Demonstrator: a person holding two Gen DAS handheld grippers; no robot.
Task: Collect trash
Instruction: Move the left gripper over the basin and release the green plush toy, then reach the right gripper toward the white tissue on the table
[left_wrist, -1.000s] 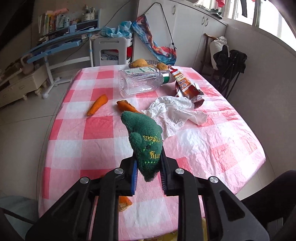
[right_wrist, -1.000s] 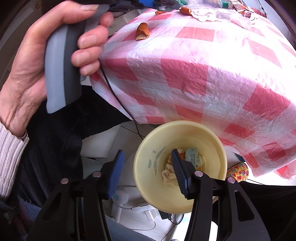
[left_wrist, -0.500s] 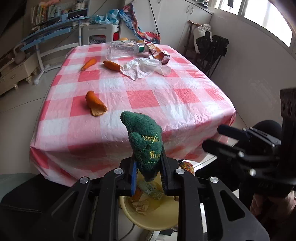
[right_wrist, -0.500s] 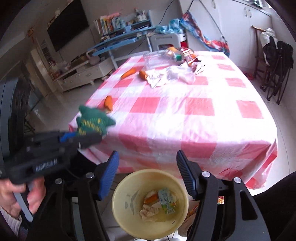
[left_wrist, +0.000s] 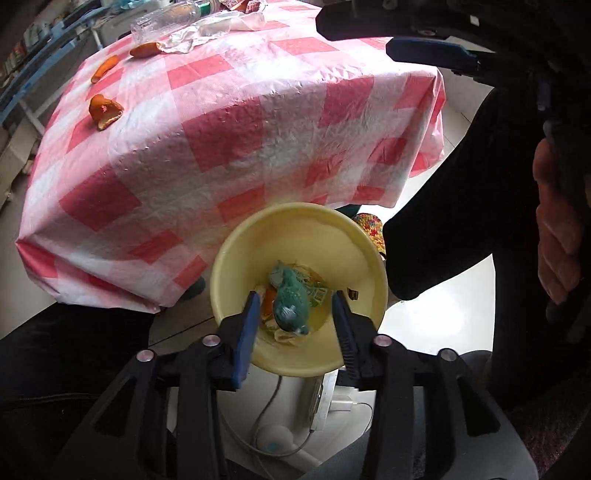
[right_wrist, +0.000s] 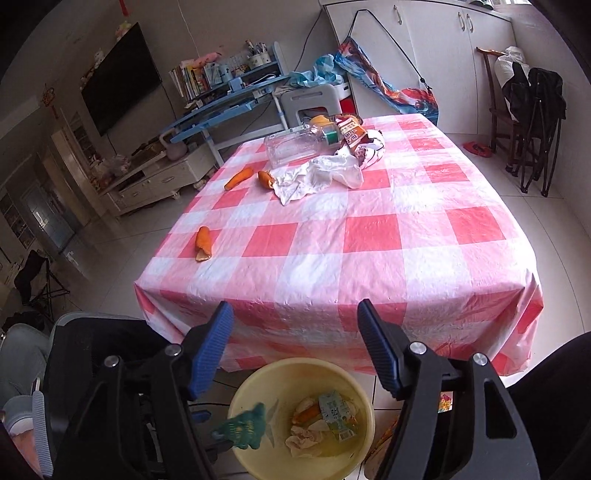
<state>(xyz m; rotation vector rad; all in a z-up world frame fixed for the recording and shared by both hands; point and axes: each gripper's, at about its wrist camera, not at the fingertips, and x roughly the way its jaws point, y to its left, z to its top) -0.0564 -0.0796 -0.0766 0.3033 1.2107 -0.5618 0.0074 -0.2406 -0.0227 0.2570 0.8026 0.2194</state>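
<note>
Dropping the green knit (left_wrist: 291, 304) into the bin (left_wrist: 236, 254) w/ the L gripper (left_wrist: 295, 321).

L jaws have just been opening; they stand apart w/ the knit loose between them, pads clear of it. In the R view it shows blurred at the bin's near rim (right_wrist: 243, 430), prob mid-fall. A sec ago it was clamped over the table (right_wrist: 369, 236); now it's over the bin, so this item looks done. R gripper (right_wrist: 295, 347) has also been opening, wide, nothing in it. Bin already holds a carton (right_wrist: 336, 415), white tissue (right_wrist: 303, 437), an orange peel bit (right_wrist: 306, 413). Left on table: bottle (right_wrist: 295, 146), wrapper (right_wrist: 352, 134), tissue heap (right_wrist: 317, 177), three peels (right_wrist: 203, 243).
</note>
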